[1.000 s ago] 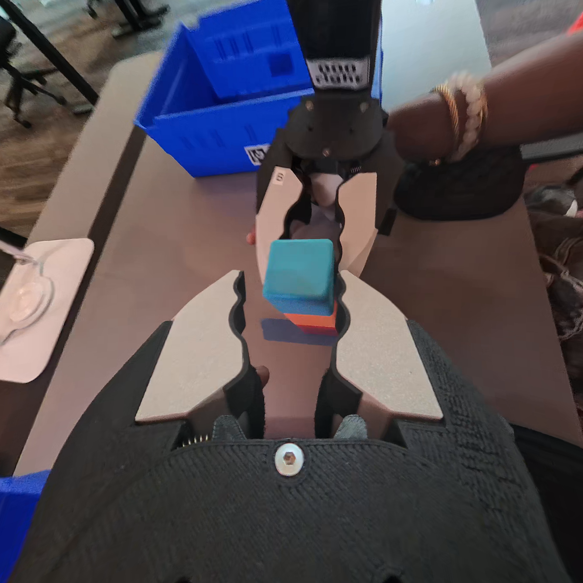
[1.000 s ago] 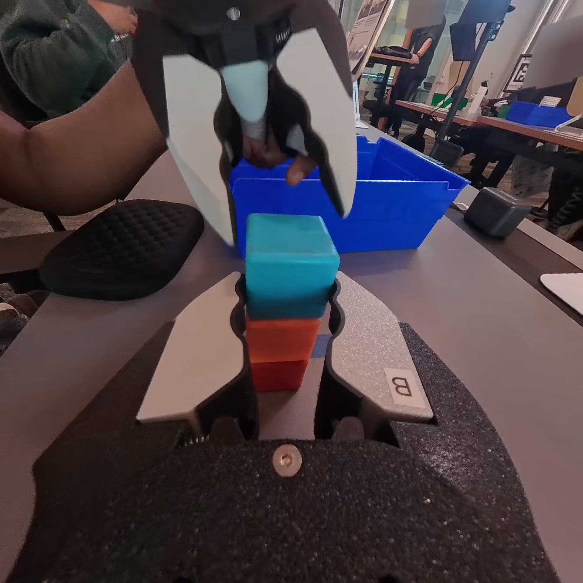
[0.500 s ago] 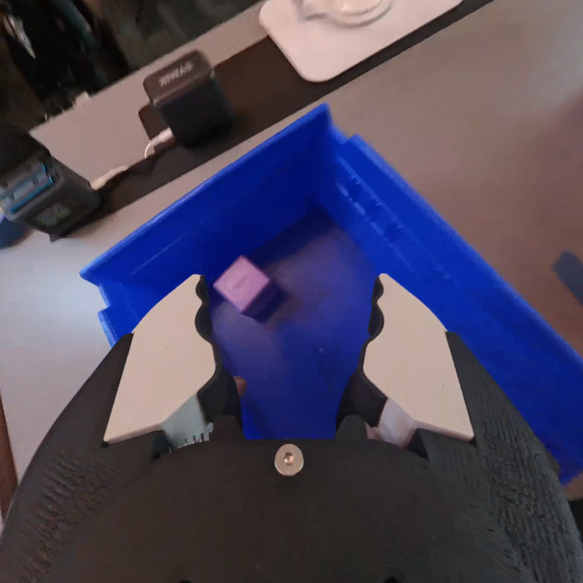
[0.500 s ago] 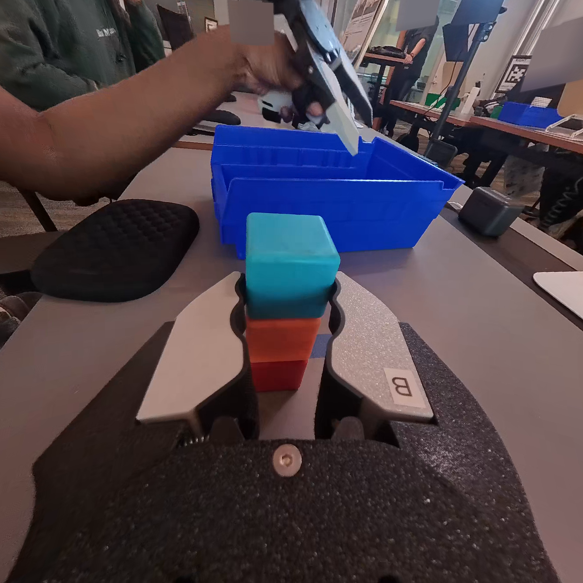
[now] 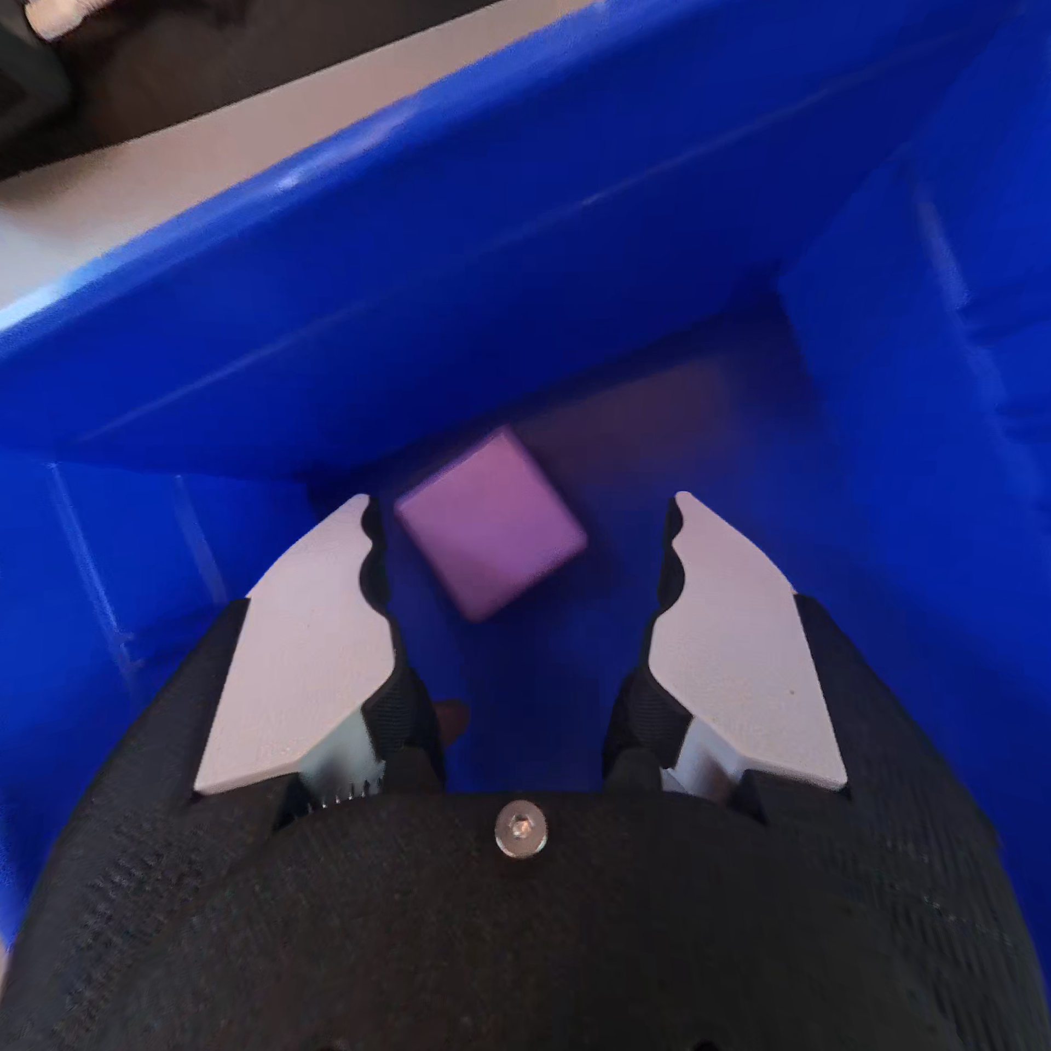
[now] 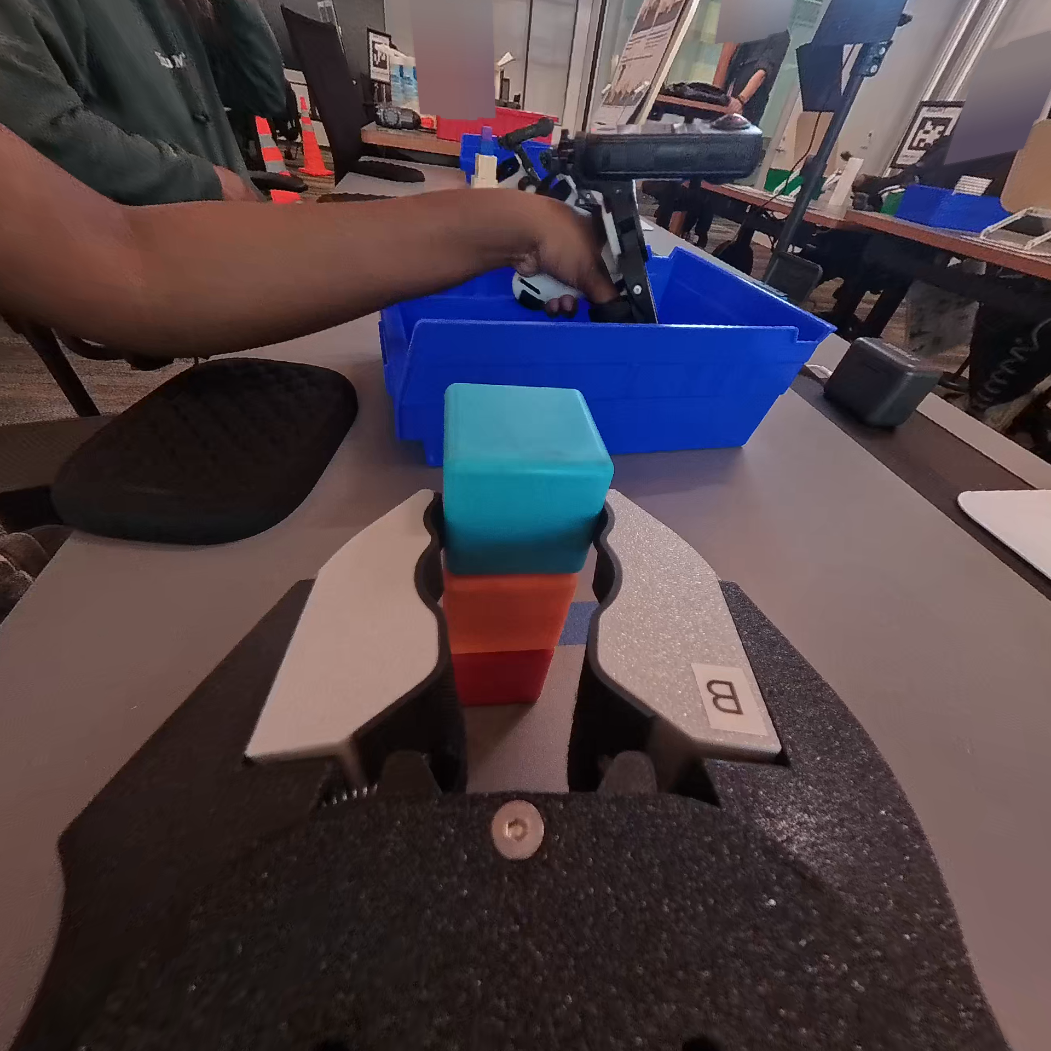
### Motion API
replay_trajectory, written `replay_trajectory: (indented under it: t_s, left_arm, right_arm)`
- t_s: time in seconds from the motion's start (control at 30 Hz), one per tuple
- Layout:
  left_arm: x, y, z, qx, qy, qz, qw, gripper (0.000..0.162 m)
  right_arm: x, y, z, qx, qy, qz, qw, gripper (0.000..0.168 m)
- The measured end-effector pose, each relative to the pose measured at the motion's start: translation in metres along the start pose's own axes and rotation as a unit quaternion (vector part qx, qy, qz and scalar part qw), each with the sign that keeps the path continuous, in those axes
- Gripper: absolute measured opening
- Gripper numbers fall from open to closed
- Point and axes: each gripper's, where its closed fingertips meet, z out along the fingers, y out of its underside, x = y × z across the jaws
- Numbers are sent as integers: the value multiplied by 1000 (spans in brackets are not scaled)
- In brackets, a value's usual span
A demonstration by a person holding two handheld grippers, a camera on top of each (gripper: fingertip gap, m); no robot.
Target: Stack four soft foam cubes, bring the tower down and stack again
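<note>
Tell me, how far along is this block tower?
Three of four are up: a teal cube on an orange cube on a red cube, with the right gripper closed on the teal one. In hand: the left gripper, fingers apart, is down in the blue bin, nearing the purple cube. Left: grasp it, top the tower, knock it down, restack.

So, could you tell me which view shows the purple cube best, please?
The left wrist view: the purple cube lies on the blue bin floor, unobstructed. In the right wrist view the bin's wall hides it entirely.
</note>
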Motion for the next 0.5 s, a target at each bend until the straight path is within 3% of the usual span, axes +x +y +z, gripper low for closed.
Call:
replay_trajectory:
  t_s: [0.1, 0.17, 0.37, 0.5]
  left_arm:
    - [1, 1, 8, -1, 7, -20, 1000, 85]
    - [1, 3, 12, -1, 7, -17, 1000, 67]
    - [8, 9, 3, 5, 23, 31, 999, 67]
    - [23, 1, -25, 52, 49, 75, 995, 67]
  right_arm:
    - [0, 0, 0, 0, 0, 0, 1000, 51]
    - [0, 0, 0, 0, 1, -1, 1000, 51]
    - [0, 0, 0, 2, 1, -1, 1000, 51]
    - [0, 0, 0, 1, 1, -1, 1000, 51]
